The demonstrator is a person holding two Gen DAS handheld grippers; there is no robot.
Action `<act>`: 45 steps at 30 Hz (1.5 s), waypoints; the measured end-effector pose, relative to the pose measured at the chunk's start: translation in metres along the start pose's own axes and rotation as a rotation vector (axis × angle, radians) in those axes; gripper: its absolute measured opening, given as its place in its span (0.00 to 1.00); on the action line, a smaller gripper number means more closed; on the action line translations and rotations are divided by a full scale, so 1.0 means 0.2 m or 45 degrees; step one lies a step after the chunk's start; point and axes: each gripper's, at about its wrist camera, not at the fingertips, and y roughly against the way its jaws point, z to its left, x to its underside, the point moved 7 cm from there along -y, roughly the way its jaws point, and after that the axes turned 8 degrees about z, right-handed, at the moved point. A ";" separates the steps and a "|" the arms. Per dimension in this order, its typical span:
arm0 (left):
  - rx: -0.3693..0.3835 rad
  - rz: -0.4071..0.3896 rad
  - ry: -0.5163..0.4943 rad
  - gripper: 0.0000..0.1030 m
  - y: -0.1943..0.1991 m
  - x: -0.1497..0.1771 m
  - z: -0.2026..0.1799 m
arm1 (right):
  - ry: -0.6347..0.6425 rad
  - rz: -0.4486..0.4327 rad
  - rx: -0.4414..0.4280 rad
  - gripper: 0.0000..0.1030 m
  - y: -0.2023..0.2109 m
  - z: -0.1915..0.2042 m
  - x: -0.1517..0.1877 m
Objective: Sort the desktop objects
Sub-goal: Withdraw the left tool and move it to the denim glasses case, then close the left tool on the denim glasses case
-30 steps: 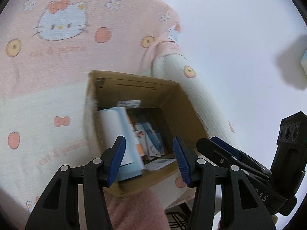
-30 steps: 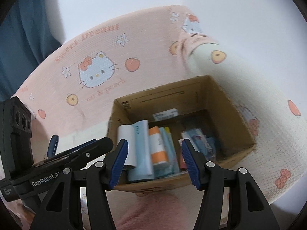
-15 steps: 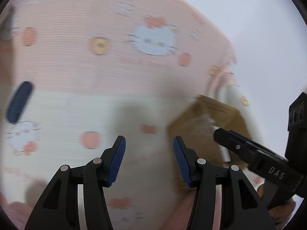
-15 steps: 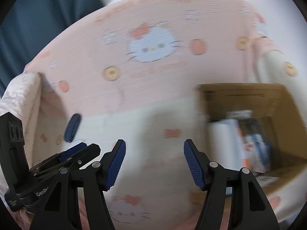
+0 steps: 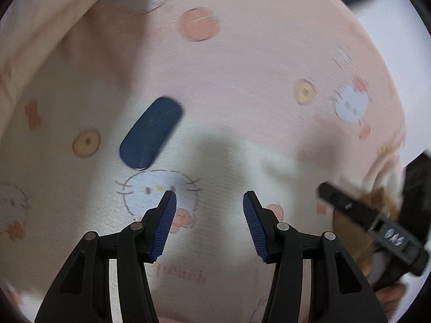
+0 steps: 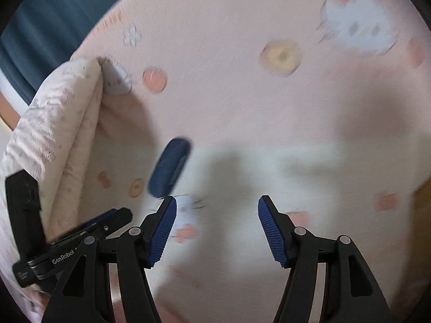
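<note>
Reaching for the dark blue oblong case (image 5: pixel 150 133) lying on the cartoon-print blanket (image 5: pixel 242 86), far-left of the left gripper (image 5: pixel 209 226), both grippers gape wide and empty; the right gripper (image 6: pixel 216 230) waits. Straddle its narrow sides squarely before pinching.

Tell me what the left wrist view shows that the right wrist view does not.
Only the left wrist view shows a bit of the cardboard box behind the right tongs. Only the right wrist view shows the folded pale quilt and dark blue curtain. Both show the dark blue oblong case lying on the pink cartoon-print blanket.
</note>
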 end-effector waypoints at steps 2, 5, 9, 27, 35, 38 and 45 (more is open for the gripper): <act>0.055 0.037 0.107 0.54 -0.07 -0.05 0.15 | -0.061 0.075 -0.100 0.59 -0.17 0.04 -0.01; 0.008 0.057 0.169 0.54 -0.18 -0.11 0.31 | -0.138 0.143 -0.170 0.59 -0.40 0.09 -0.02; -0.057 0.059 0.158 0.54 -0.31 -0.20 0.44 | -0.157 0.203 -0.210 0.59 -0.67 0.13 -0.03; -0.009 -0.043 0.151 0.49 -0.47 -0.34 0.66 | -0.340 0.109 -0.538 0.59 -1.16 0.24 -0.23; -0.100 -0.007 0.041 0.44 -0.44 -0.28 0.57 | -0.330 0.159 -0.506 0.38 -1.23 0.32 -0.21; -0.070 0.002 0.031 0.44 -0.42 -0.26 0.52 | -0.276 0.123 -0.443 0.35 -1.18 0.34 -0.21; -0.039 0.088 0.005 0.43 -0.40 -0.18 0.29 | -0.241 0.137 -0.369 0.29 -1.00 0.27 -0.17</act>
